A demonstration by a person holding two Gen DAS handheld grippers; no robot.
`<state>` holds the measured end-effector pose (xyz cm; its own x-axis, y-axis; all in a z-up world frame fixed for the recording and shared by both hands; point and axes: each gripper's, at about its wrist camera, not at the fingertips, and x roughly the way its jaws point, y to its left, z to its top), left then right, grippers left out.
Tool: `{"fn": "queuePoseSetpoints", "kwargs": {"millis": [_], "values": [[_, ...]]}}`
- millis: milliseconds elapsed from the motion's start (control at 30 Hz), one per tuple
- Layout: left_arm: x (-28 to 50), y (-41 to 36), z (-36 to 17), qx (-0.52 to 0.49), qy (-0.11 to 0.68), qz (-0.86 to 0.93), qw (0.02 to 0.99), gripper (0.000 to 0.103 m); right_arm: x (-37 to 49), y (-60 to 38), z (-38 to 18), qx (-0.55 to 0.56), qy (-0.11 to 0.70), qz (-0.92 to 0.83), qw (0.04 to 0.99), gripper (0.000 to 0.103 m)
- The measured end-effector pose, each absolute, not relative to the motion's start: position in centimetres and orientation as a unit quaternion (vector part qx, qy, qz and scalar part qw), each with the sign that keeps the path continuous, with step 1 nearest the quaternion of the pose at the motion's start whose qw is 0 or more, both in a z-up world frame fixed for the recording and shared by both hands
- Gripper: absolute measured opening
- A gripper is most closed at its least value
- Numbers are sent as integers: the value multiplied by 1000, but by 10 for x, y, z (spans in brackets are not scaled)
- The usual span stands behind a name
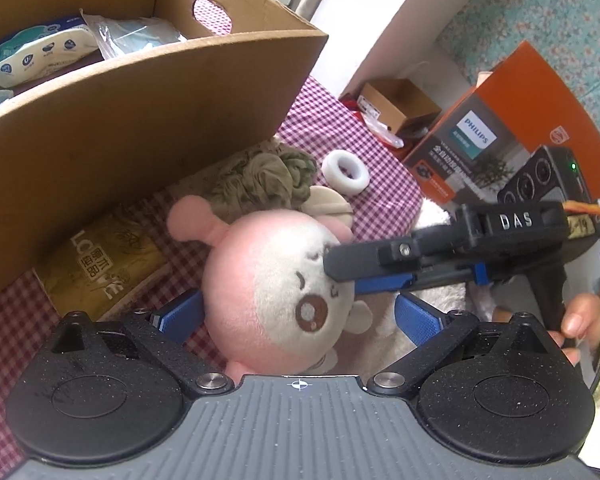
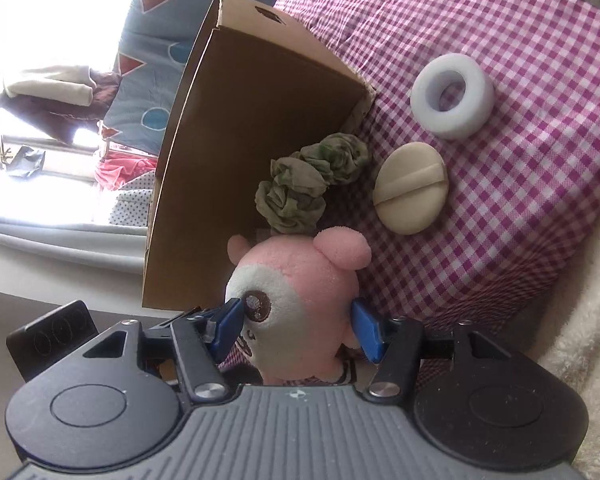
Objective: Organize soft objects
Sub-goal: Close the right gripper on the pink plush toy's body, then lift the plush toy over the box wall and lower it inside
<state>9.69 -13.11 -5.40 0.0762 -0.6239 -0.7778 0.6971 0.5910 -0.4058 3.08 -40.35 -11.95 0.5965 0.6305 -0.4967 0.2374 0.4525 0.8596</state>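
A: Where's the pink plush toy (image 2: 296, 300)?
B: Just beside the cardboard box (image 1: 148, 120) wall. The right gripper (image 2: 298, 320) pinches its head; the left gripper (image 1: 296, 320) stands wide around it.
A: Open cloth?
B: Beyond the foam ring (image 2: 452, 96), away from the box.
A: Writing?
B: "PHILIPS" on the orange carton (image 1: 500, 136); "DAS" on the right gripper.

— Fuzzy pink-and-cream plush on the toy (image 2: 296, 304), stitched eyes; woven checked cloth (image 2: 500, 184) underneath.
— Matt brown corrugated card for the box (image 1: 148, 120). Glossy plastic on the wipes pack (image 1: 40, 54).
— Crinkled olive fabric (image 2: 308, 184), smooth beige puff (image 2: 410, 188), matt foam ring (image 2: 452, 96).
— Grainy black plastic, ribbed blue pads (image 2: 366, 330), shiny metal screws.
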Motion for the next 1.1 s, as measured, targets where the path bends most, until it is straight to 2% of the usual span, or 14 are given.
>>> {"fn": "queuePoseSetpoints", "kwargs": {"millis": [333, 667, 867, 1100], "values": [[73, -121, -24, 42, 469, -467, 749, 101, 18, -395, -93, 503, 407, 126, 751, 62], [65, -96, 37, 29, 385, -468, 795, 102, 11, -368, -15, 439, 356, 151, 811, 62], [90, -84, 76, 4, 346, -439, 829, 102, 46, -350, 53, 357, 325, 186, 856, 62], [159, -76, 90, -49, 373, -387, 842, 102, 130, -329, 105, 273, 342, 231, 869, 62]]}}
